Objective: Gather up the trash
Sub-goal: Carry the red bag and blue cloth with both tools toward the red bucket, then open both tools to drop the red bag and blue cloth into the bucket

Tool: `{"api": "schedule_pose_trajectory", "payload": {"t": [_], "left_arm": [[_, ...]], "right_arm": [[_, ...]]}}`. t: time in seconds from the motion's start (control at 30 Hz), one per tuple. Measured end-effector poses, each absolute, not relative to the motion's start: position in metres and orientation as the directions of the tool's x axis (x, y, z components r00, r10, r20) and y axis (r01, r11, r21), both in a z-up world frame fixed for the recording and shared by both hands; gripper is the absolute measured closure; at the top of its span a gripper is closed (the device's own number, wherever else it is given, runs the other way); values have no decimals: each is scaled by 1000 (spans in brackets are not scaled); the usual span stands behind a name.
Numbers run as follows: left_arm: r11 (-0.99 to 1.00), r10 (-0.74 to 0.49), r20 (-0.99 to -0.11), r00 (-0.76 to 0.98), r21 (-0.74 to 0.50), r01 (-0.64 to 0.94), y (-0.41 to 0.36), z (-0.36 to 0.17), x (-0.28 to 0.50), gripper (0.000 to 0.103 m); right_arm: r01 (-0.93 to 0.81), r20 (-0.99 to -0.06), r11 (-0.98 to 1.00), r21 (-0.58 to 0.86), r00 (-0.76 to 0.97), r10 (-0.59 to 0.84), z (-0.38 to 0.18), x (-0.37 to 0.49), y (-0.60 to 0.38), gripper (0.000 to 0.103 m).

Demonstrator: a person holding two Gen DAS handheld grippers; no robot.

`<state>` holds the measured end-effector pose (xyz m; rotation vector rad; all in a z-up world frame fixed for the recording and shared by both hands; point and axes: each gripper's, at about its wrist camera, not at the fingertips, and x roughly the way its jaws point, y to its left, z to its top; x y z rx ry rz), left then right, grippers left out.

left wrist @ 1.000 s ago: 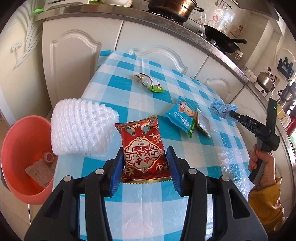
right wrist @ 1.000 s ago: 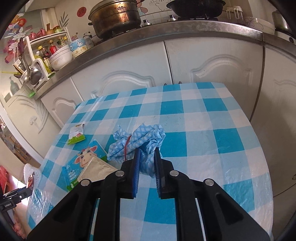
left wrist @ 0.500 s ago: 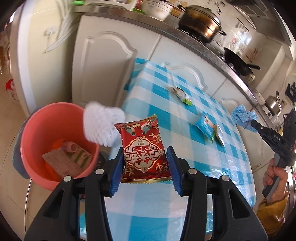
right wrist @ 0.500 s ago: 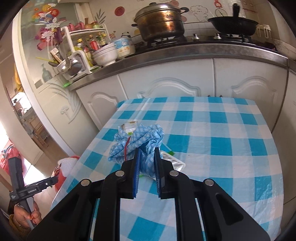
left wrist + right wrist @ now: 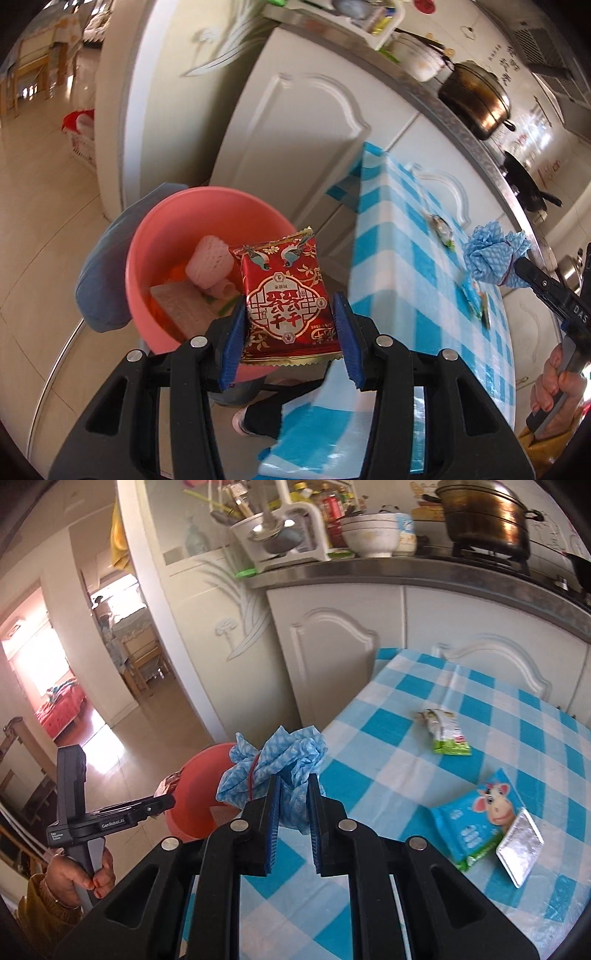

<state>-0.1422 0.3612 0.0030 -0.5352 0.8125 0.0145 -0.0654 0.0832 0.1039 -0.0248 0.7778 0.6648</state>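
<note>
My left gripper [image 5: 290,332] is shut on a red snack packet [image 5: 286,295] and holds it above the near rim of a pink bucket [image 5: 162,236] on the floor. A white foam net [image 5: 208,262] and other wrappers lie in the bucket. My right gripper [image 5: 293,801] is shut on a crumpled blue cloth wad [image 5: 275,764], held over the table's left edge; the wad also shows in the left wrist view [image 5: 491,254]. The bucket shows beyond it in the right wrist view [image 5: 195,794].
On the blue checked table [image 5: 480,720] lie a green wrapper [image 5: 445,733], a blue cow-print packet [image 5: 476,816] and a silver foil pack [image 5: 521,849]. White kitchen cabinets [image 5: 295,129] stand behind the bucket. A blue-grey cloth [image 5: 99,266] hangs at the bucket's left side.
Both grippers have swung left, off the table toward the bucket. The white foam net, earlier at the table's left edge, now lies in the bucket.
</note>
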Motion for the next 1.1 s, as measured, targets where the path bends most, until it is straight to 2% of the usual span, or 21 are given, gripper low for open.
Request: {"api": "schedule_pose_trajectory", "payload": {"t": [0.5,1.0,1.1], "left_arm": [[830,-185,-732,655,-473,-295,396,-42,-140,56],[826,-204,-739,643,-482,-292,398,-58,-133,56],[826,-203,-740,641,-481,-294,397,-60,-132,56]], "right_arm": [[-703,-761,698,140,374,530,54,-54,200,87],[-737,-806,671,75,351,476,24,-53,241,84],[-736,-808,671,86,342,479,22,-50,241,80]]}}
